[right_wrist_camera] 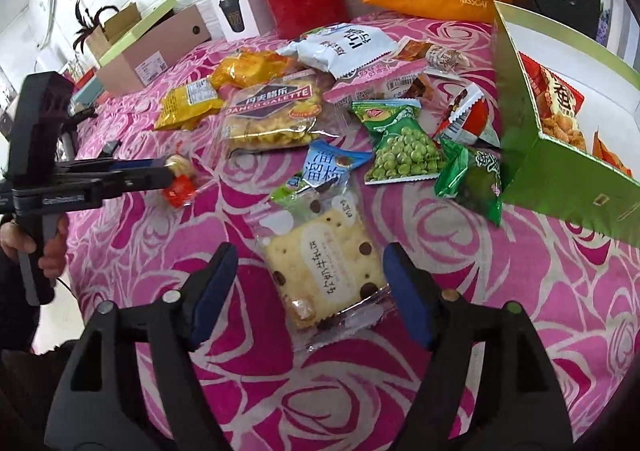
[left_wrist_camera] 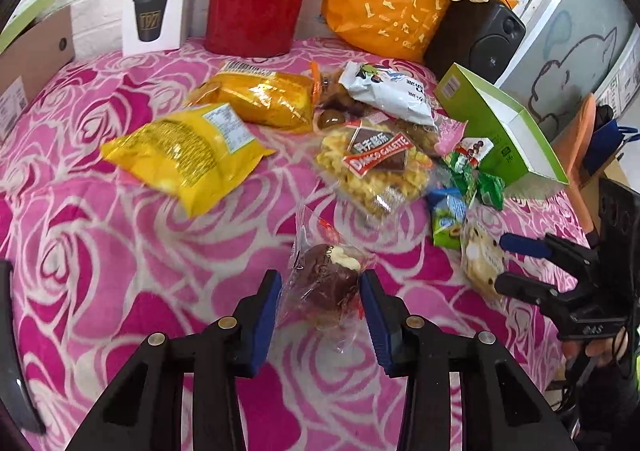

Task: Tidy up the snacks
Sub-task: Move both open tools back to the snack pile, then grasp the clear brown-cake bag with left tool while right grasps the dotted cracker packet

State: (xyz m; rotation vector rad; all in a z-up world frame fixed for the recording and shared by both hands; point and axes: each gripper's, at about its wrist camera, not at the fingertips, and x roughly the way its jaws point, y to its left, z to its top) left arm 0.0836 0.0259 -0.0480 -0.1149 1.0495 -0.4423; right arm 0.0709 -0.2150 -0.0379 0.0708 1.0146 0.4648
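Two grippers are hovering spread: left gripper (left_wrist_camera: 320, 307) is bracketing the chocolate cake packet (left_wrist_camera: 326, 287), seemingly untouched; right gripper (right_wrist_camera: 310, 291) is straddling the cracker packet (right_wrist_camera: 324, 271), lying lengthwise between its jaws, near the green box (right_wrist_camera: 560, 167)

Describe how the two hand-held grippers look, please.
Both the left gripper and the right gripper have black plastic frames with round metal rivets and blue pads on the fingers. From the side, each shows a black pistol handle; small embossed lettering marks the right gripper's body.
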